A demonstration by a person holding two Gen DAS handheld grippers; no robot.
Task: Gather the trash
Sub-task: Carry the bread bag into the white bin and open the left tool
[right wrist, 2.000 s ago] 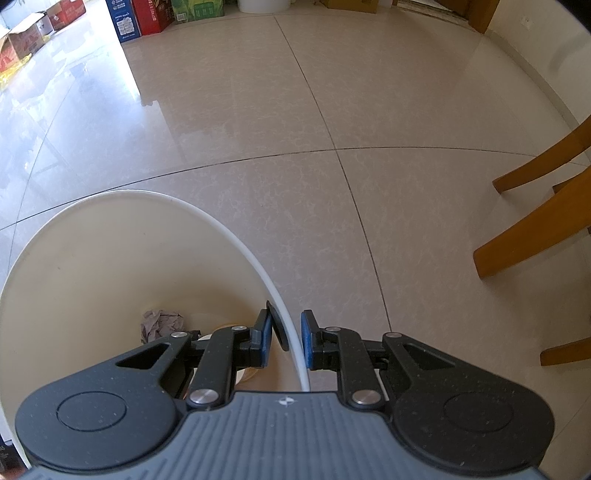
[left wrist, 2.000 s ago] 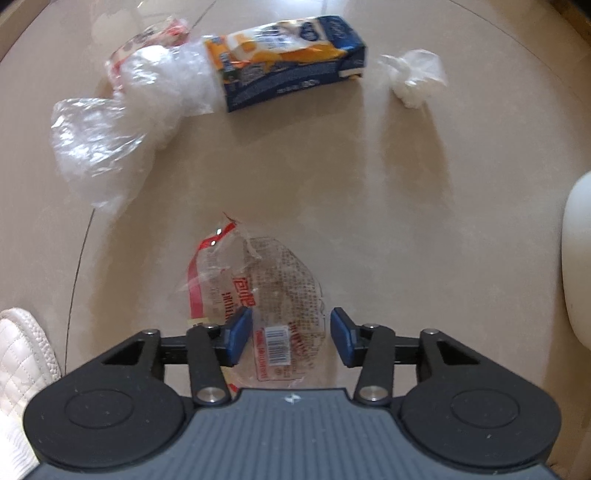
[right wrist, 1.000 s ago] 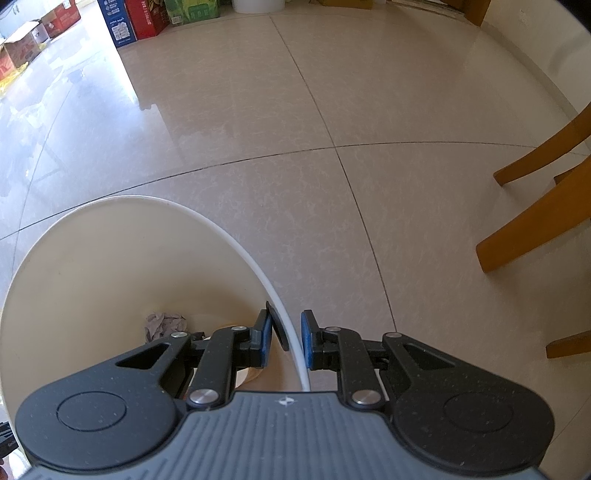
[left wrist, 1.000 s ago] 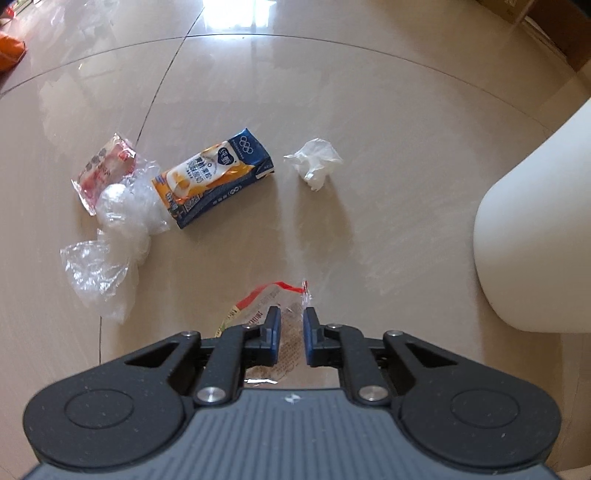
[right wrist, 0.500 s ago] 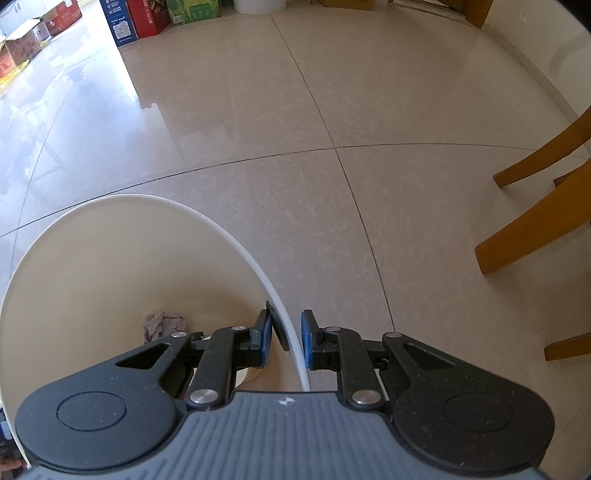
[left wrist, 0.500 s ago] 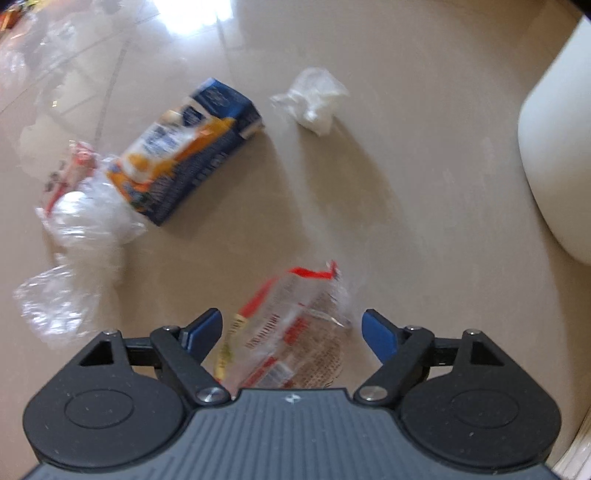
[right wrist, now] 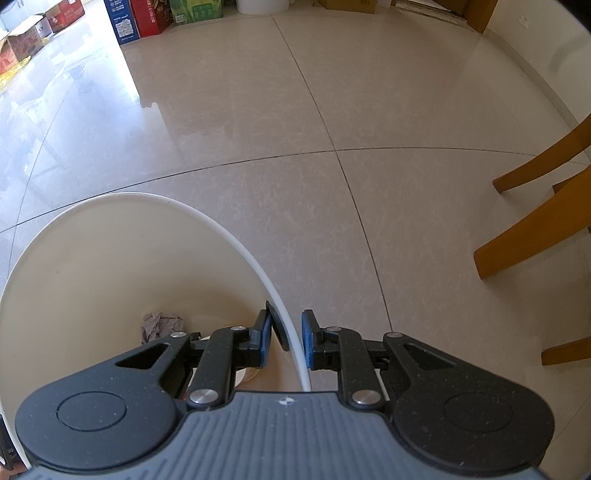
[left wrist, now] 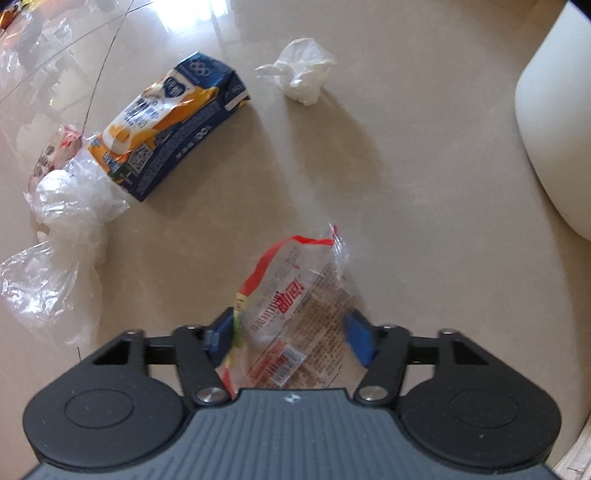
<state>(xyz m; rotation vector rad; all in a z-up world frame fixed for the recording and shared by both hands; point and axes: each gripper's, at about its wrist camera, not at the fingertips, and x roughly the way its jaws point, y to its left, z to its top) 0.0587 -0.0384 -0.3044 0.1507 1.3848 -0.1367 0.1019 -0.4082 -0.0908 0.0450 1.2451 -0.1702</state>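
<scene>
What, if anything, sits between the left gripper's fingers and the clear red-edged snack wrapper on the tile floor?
Nothing visible does. The clear red-edged snack wrapper already lies between the blue pads of the left gripper, whose jaws are closing around it. The blue and orange carton, crumpled white tissue and clear plastic bag all lie farther away, apart from it.

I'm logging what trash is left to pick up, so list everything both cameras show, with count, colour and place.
Snack wrapper: 1, clear with red print, floor, between the left jaws.
Carton: 1, blue and orange, floor, lying flat.
Tissue: 1, white, crumpled, floor.
Plastic bags: a clear heap, count unclear, beside the carton.
Bin: 1, white, brown paper wad inside.
Boxes: several, far wall.
Chair legs: wooden, right edge.
Left gripper: closing around the wrapper.
Right gripper: shut on the bin's rim.
</scene>
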